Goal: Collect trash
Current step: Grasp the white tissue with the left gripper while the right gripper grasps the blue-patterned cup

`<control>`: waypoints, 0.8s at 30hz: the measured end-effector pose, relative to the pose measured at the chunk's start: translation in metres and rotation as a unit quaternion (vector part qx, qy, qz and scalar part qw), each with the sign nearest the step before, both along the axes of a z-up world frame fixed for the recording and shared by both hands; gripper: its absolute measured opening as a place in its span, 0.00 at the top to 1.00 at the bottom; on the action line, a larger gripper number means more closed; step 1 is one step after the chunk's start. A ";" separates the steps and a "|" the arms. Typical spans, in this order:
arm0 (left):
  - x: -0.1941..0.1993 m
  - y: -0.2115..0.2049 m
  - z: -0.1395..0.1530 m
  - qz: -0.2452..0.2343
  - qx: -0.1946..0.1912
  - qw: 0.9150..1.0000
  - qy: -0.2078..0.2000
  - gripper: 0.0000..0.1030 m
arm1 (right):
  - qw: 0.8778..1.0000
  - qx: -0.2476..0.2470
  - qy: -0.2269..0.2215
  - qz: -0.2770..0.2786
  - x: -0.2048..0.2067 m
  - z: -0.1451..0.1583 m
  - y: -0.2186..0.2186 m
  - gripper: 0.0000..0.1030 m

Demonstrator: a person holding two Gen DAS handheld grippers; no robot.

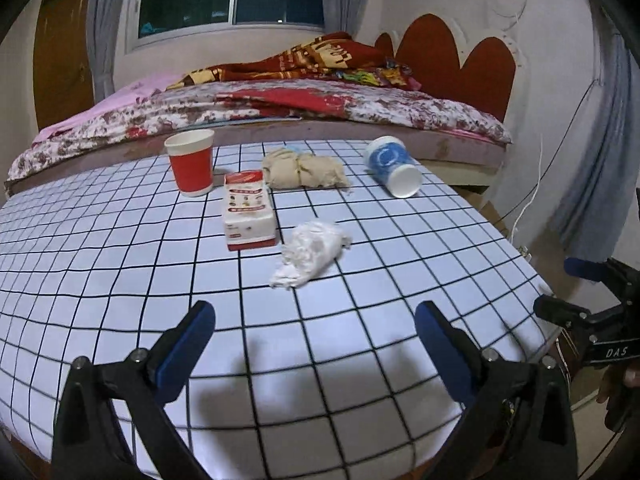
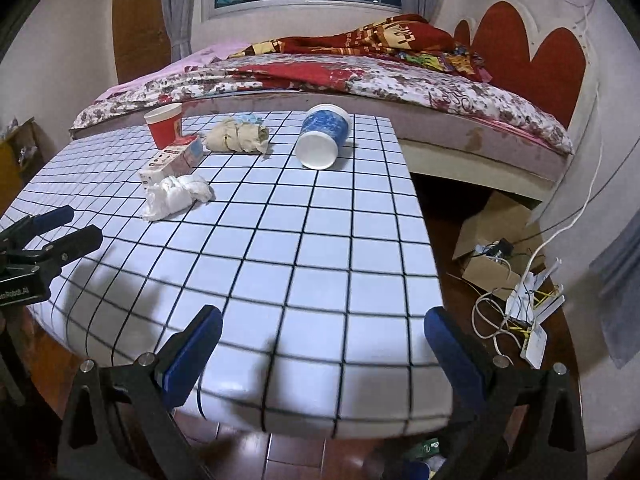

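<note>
Left wrist view: trash sat on the table [image 1: 120, 240].
Both tools, left tool [image 1: 314, 330] and right tool [image 2: 322, 334], were wide open and empty, ready to grab the white tissue [image 1: 310, 254] lying nearest.

Tissue pack [image 1: 249, 216] between upright cup [image 1: 190, 162] and crumpled tissue [image 1: 310, 254] on table [image 1: 120, 280].

The table [image 1: 120, 240] is white with a black grid. On it are a red paper cup [image 1: 191, 164], a blue-and-white paper cup [image 1: 394, 166], a red-and-white tissue pack [image 1: 249, 210], a white crumpled tissue [image 1: 312, 252] and a beige crumpled wad [image 1: 304, 170].
</note>
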State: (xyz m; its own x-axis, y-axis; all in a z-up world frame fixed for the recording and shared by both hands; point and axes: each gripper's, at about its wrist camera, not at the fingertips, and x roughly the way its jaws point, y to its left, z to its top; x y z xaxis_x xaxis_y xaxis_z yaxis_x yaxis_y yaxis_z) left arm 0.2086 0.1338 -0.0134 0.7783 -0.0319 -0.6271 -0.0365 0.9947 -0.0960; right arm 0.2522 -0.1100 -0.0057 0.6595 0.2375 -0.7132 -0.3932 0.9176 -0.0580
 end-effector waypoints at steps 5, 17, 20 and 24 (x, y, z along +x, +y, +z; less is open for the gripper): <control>0.026 0.009 -0.010 -0.017 -0.002 1.000 0.019 0.18 | 1.000 0.009 0.009 -0.008 0.022 -0.002 0.013 0.01; 0.095 0.010 -0.034 -0.040 -0.013 0.996 0.075 0.34 | 0.998 0.025 0.045 -0.028 0.082 -0.021 0.018 0.01; 0.105 0.002 -0.036 -0.056 -0.022 0.994 0.087 0.53 | 0.998 0.026 0.045 -0.021 0.097 -0.020 0.025 0.01; 0.115 -0.006 -0.027 -0.063 -0.025 0.995 0.071 0.60 | 0.999 0.026 0.036 -0.010 0.117 -0.014 0.038 0.01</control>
State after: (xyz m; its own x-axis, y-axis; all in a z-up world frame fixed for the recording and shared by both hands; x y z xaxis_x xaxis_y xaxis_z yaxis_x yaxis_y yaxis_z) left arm 0.3232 0.1277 -0.0400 0.6697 -0.1581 -0.7257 0.0722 0.9863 -0.1482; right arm 0.3692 -0.0717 -0.0201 0.6120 0.2638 -0.7455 -0.3771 0.9260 0.0181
